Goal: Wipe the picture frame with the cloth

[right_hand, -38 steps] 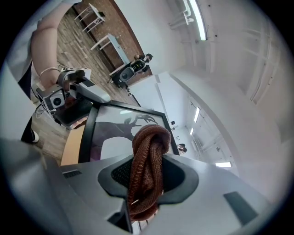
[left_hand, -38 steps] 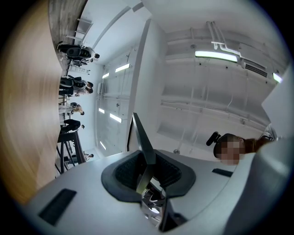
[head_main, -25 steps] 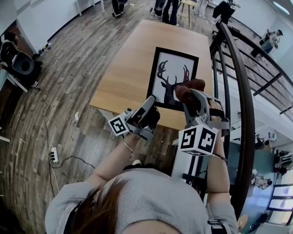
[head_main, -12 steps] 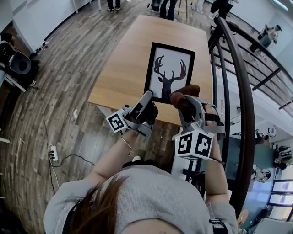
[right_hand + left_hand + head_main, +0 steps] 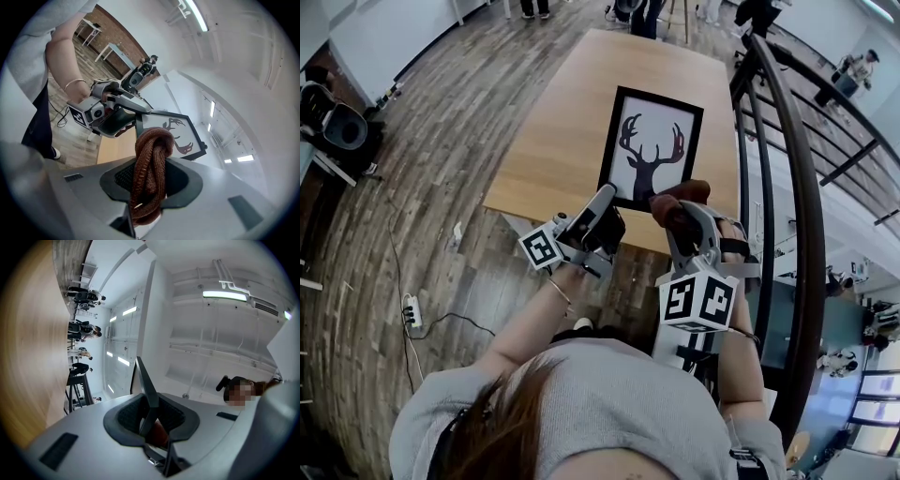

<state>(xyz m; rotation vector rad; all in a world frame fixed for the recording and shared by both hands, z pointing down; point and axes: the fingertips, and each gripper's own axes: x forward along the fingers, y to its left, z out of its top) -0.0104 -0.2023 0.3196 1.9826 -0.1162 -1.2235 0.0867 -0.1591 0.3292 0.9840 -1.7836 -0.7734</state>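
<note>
The picture frame (image 5: 649,141) is gripped by its near edge in the left tongs (image 5: 151,416). A brown cloth (image 5: 151,150) is clamped in the right tongs (image 5: 150,180).

You have one black-framed antler picture (image 5: 652,150), one rust-brown knitted cloth (image 5: 680,195), one light wooden surface (image 5: 572,122), and two grippers: left gripper (image 5: 607,194), right gripper (image 5: 673,214).

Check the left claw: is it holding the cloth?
No, the left claw clamps the picture frame by its edge; the brown cloth sits in the right claw.
</note>
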